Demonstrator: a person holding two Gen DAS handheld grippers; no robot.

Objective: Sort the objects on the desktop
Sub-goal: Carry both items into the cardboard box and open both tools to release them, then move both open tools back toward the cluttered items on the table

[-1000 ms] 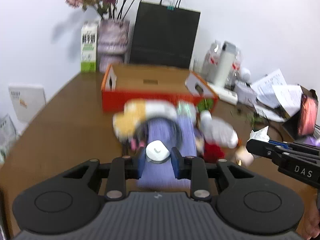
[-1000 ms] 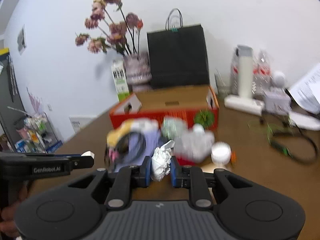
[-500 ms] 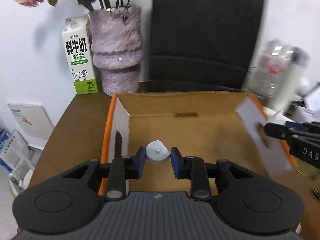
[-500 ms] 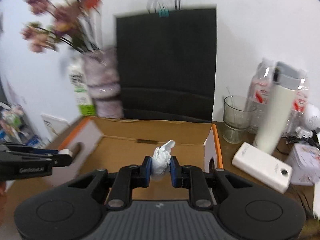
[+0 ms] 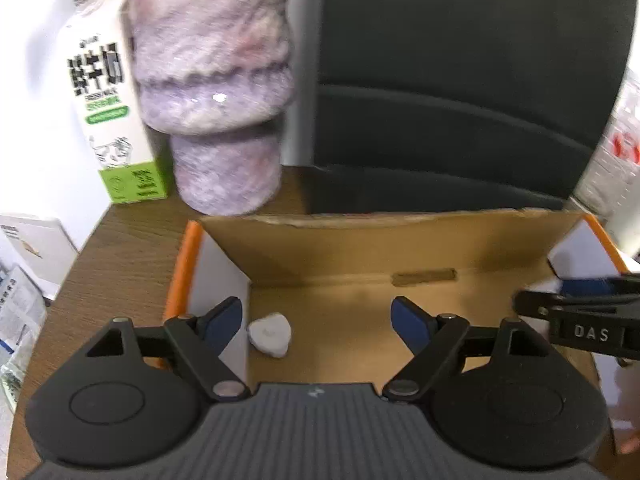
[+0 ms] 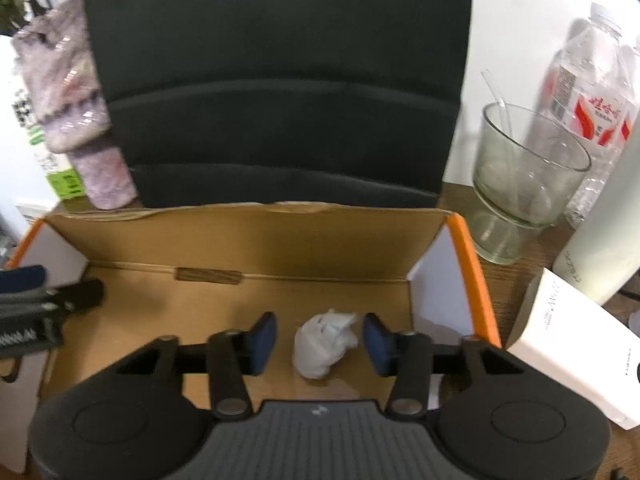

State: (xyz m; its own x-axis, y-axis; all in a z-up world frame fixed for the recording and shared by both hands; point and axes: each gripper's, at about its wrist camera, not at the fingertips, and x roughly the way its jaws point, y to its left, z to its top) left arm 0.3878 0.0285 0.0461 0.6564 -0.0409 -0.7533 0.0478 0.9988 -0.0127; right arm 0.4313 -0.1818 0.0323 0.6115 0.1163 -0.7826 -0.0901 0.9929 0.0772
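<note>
Over the cardboard box (image 5: 400,236), both tongs are opening: the left tongs (image 5: 316,322) release a small white piece (image 5: 270,334), the right tongs (image 6: 320,338) a crumpled tissue (image 6: 322,346). Two items seem delivered; what remains on the desk is out of view.

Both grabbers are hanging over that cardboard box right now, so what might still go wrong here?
The left gripper jaws are opening beside the box's near-left flap; a careless pull-back might snag it. The white pebble-like piece lies right by that flap, so a knock may shift it. The right gripper jaws are opening around the crumpled tissue; it looks light and may cling to a pad and lift out. The drinking glass stands close to the cardboard box.
</note>
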